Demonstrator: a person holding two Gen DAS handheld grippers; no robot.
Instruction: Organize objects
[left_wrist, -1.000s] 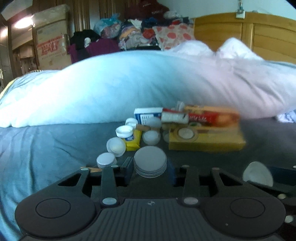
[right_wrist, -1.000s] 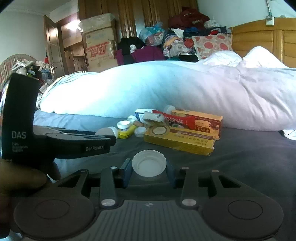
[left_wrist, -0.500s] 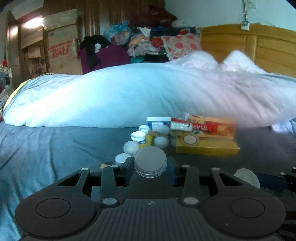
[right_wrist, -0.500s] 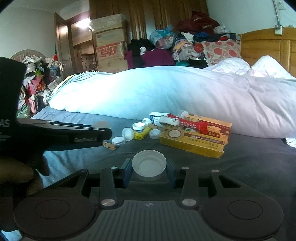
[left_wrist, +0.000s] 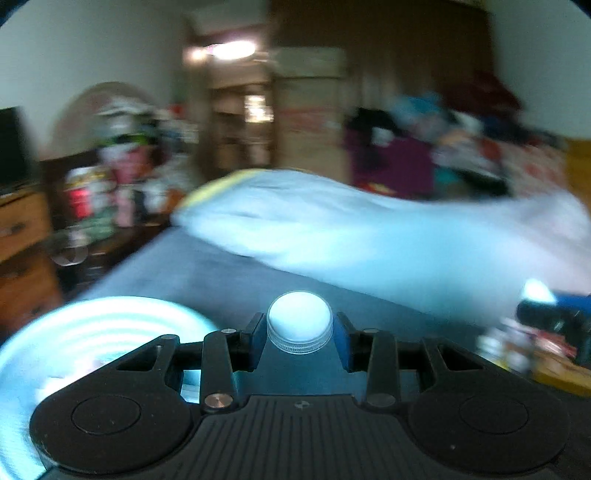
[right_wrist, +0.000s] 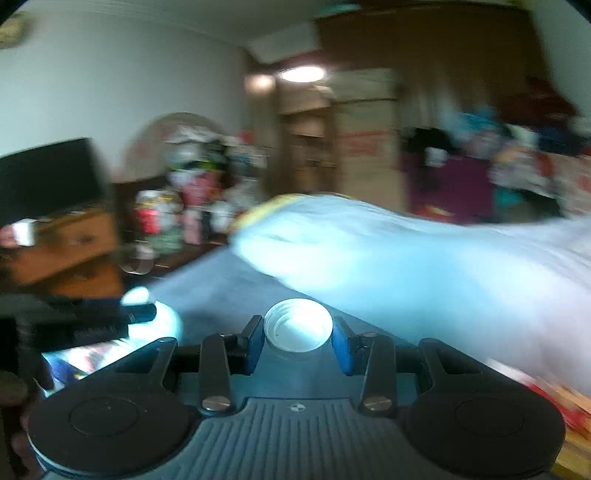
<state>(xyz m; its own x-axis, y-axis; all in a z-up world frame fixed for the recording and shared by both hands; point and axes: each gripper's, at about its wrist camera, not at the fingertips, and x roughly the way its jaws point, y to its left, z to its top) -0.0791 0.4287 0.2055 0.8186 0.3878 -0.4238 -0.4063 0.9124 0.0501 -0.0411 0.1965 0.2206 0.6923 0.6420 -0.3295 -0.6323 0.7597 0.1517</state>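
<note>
The left gripper (left_wrist: 300, 326) has its jaws clamped on a white ribbed cap (left_wrist: 299, 322), which sits closed side up between the blue pads (left_wrist: 342, 347). The right gripper (right_wrist: 297, 332) has its jaws clamped on a second white cap (right_wrist: 297, 325), this one turned hollow side up so that its inner rim shows. Both caps are held up off the bed (left_wrist: 229, 284), whose grey-blue sheet runs under both grippers.

Both views are smeared by motion, so fine detail is lost. In the left wrist view a round white plate with concentric rings (left_wrist: 92, 332) lies on the bed at its near left edge, partly hidden by the gripper body. In the right wrist view the left gripper shows at the left side as a dark shape (right_wrist: 88, 321) over that same pale plate (right_wrist: 162, 325), with its cap a bright spot at its tip.

A white duvet (left_wrist: 388, 243) lies heaped across the far side of the bed. At the right edge of the left wrist view a blurred cluster of small items and a yellow box (left_wrist: 554, 373) rests on the bed; what they are cannot be told. Beyond the bed stand a wooden dresser (right_wrist: 62, 240) loaded with clutter, cardboard boxes (right_wrist: 362, 147) and a pile of clothes (left_wrist: 424, 155).
</note>
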